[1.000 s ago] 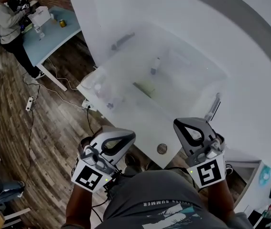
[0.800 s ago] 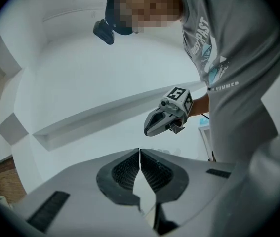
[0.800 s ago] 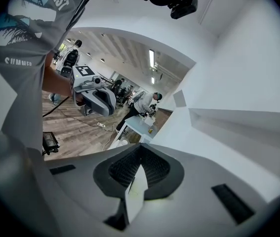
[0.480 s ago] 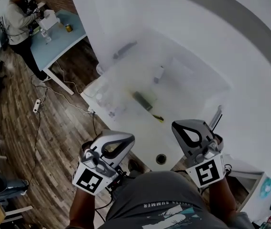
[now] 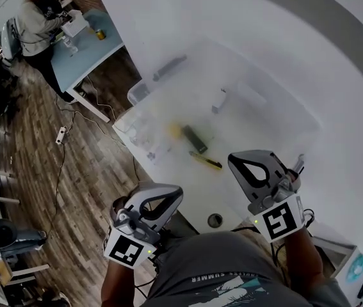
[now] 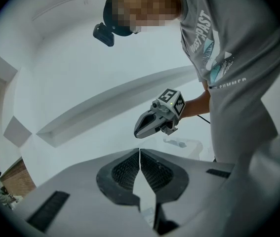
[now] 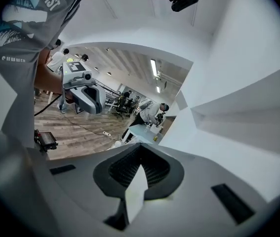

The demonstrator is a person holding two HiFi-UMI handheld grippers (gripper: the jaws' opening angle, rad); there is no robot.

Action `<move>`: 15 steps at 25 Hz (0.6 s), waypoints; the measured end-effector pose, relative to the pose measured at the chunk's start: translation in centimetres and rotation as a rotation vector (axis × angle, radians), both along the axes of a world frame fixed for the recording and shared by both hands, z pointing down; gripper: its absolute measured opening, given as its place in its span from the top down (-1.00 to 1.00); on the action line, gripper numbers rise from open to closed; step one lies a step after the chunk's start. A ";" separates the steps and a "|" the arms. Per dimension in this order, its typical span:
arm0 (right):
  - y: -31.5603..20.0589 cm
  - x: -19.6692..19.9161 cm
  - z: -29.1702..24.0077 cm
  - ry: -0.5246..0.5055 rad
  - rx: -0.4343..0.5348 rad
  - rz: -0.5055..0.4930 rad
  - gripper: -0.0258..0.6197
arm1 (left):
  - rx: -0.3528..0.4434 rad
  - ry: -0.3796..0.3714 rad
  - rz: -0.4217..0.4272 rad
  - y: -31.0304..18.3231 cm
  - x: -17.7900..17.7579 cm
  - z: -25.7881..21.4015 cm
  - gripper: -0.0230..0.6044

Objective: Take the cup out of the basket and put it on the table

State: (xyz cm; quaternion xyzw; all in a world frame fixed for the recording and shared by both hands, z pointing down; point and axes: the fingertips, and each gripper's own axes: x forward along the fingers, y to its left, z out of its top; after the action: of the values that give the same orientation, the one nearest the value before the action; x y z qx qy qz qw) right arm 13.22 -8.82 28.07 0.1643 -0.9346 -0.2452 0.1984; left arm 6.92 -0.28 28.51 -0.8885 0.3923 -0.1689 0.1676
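Both tongs are clenched, empty: left tongs lower left, right tongs lower right. Your shirt reads "SUMMER" — glare blurs whatever lies on the counter.

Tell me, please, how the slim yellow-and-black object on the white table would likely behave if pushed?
The yellow-and-black object looks slim and lies flat on the white table, so it would probably slide rather than tip. That surface looks smooth, so an off-centre push may spin it. It seems small and likely light, though glare blurs its details.
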 end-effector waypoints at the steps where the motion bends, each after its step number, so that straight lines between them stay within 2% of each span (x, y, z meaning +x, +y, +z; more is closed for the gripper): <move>1: -0.4 -0.4 0.4 0.004 -0.008 -0.007 0.89 | -0.004 0.003 -0.002 -0.1 -0.1 0.3 0.88; 6: -3.0 -2.8 1.2 0.042 -0.017 -0.015 0.89 | -0.039 0.034 -0.016 -2.3 -2.8 2.0 0.88; 11: -5.8 -5.0 2.5 0.096 -0.041 0.006 0.88 | -0.010 0.090 0.012 -6.2 -4.9 2.0 0.88; 15: -8.8 -6.4 4.0 0.157 -0.064 0.021 0.88 | -0.049 0.125 0.008 -8.7 -6.4 3.2 0.88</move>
State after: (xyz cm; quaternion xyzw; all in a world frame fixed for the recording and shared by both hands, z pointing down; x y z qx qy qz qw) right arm 6.85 -17.61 32.09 0.1477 -0.9218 -0.2252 0.2787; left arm 0.54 -8.99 31.72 -0.9028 0.3940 -0.1220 0.1217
